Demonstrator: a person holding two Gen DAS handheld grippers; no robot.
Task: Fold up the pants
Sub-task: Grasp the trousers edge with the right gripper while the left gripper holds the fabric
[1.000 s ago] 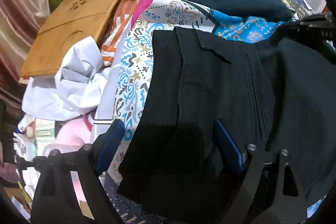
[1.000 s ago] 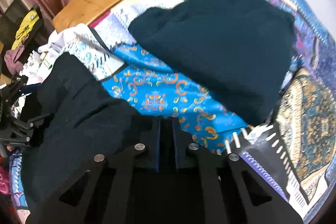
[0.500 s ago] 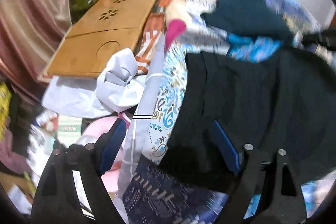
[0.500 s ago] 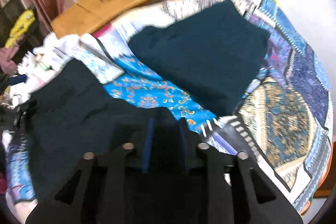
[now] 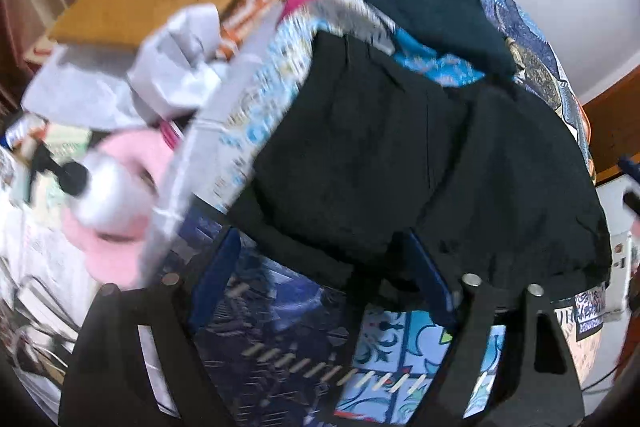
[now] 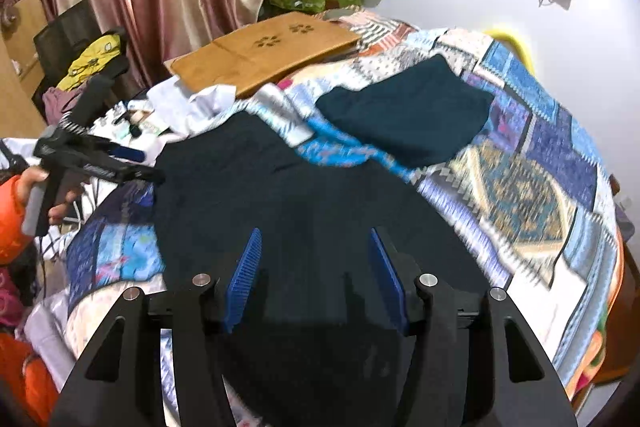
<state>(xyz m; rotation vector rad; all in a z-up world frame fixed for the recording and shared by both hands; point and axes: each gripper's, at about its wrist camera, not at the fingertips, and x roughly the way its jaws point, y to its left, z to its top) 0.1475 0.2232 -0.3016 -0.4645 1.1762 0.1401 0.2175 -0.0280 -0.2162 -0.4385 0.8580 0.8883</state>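
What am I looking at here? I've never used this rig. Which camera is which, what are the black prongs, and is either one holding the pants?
No robot arm: a person holds a two-finger gripper in each hand, with a fisheye camera looking along its fingers. The black prongs with blue pads low in each picture are that gripper's own fingers.

The left gripper is open. The right gripper has just been opening; its pads are apart and grip nothing. The right view also shows the person's hand holding the left gripper.

The black pants lie on a patchwork bedspread, held by neither. Behind them lie a dark teal folded garment and a wooden board.
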